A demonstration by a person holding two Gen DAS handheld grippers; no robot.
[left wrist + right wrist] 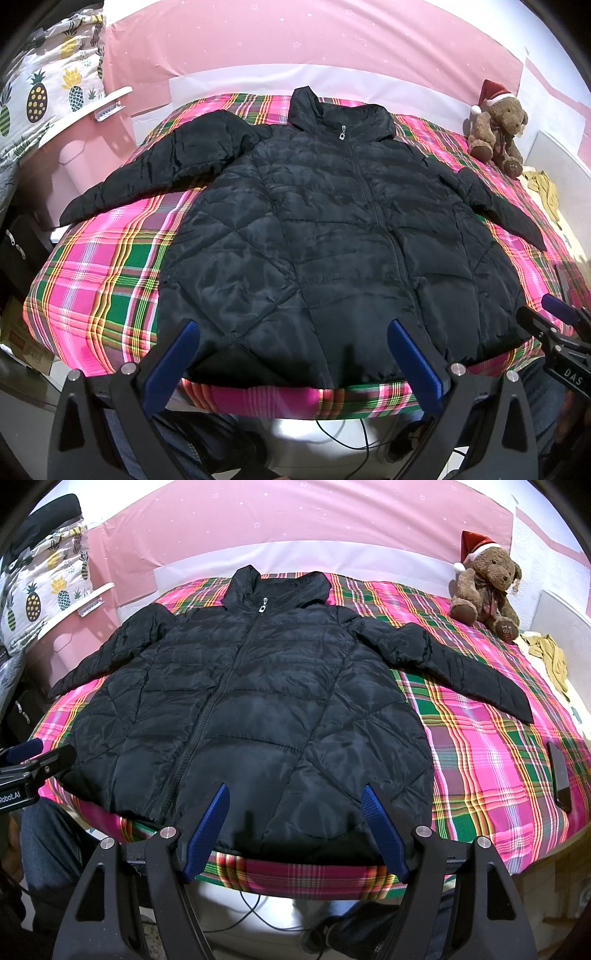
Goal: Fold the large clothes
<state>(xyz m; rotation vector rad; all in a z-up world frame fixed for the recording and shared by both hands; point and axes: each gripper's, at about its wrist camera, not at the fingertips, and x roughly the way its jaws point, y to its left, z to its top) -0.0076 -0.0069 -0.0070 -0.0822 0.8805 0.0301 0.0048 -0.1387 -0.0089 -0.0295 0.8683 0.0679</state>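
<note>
I've got the black puffer jacket (325, 236) laid flat, front up and zipped, on the plaid bedspread (103, 280), both sleeves spread out to the sides and its hem at the near edge. My left gripper (291, 325) hovers just above that hem, fingers released and wide apart, gripping nothing. My right gripper (295, 790) sits the same way, fingers spread, empty. A teddy bear (484, 587) in a Santa hat sits at the far right corner, well apart from the jacket.
</note>
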